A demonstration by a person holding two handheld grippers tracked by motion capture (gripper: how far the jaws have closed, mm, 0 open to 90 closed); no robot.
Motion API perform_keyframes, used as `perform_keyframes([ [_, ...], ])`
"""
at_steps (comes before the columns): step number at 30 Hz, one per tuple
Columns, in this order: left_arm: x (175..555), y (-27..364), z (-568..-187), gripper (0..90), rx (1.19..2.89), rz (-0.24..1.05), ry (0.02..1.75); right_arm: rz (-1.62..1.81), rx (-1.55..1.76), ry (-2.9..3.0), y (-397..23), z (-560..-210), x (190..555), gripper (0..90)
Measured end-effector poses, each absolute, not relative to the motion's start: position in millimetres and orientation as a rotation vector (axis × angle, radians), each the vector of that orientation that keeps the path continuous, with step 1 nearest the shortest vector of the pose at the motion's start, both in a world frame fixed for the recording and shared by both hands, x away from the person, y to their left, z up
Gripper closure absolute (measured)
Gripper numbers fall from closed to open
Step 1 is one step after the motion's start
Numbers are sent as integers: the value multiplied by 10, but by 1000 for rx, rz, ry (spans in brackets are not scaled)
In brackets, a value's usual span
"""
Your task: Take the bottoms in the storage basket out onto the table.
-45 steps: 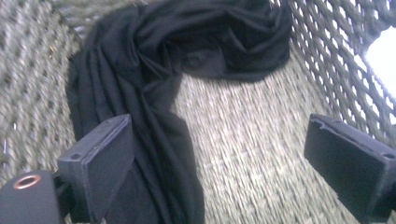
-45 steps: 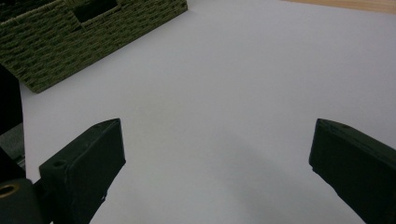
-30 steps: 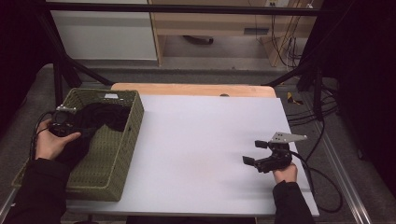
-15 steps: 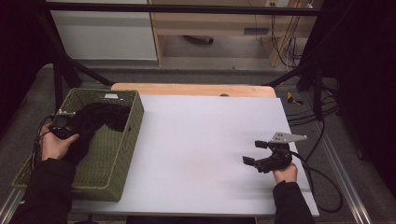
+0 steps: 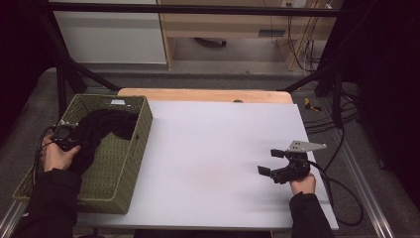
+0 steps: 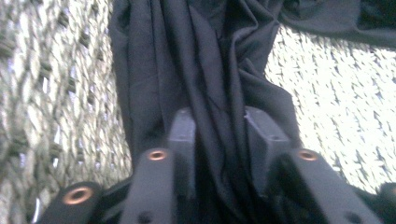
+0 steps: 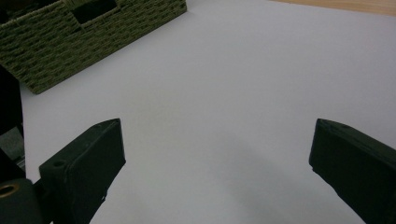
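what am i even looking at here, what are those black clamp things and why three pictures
A person sits at a white table and holds a tool in each hand: a hand-held gripper with two black jaws that squeeze together like tongs.

The high view looks down on the table from above. The other two pictures come from small cameras riding on the tools, each looking along its own jaws.

On the table's left side stands a green woven basket with a black cloth lying in it. The left hand-held gripper is down in the basket; its jaws have just been closing, and folds of the cloth are bunched between them, pressed on both sides.

The right hand-held gripper rests near the table's right edge with its jaws wide apart and nothing between them; its camera sees bare table and the basket farther off.
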State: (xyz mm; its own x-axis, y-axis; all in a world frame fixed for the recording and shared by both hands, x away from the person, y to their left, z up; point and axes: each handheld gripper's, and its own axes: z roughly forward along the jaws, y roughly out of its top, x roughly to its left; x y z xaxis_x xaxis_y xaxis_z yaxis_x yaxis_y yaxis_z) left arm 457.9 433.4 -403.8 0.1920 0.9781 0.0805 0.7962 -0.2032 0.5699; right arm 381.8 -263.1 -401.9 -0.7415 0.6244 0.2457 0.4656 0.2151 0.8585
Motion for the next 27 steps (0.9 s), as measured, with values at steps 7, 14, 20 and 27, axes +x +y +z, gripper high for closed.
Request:
perform_keyframes([
  [7,4530,4288,-3941,875,2105,572,1683,1553,1060,2324,-2628,-4022,3822,40],
  [14,4385,4233,-3861,880,2139,535,1669,1562,1053,2317,-2643,-4011,3817,40],
  [20,4195,4267,-3858,880,2168,491,1664,1564,1055,2314,-2644,-4010,3816,40],
  [27,4044,4206,-3852,877,2250,443,1598,1558,1057,2319,-2638,-4018,3817,40],
])
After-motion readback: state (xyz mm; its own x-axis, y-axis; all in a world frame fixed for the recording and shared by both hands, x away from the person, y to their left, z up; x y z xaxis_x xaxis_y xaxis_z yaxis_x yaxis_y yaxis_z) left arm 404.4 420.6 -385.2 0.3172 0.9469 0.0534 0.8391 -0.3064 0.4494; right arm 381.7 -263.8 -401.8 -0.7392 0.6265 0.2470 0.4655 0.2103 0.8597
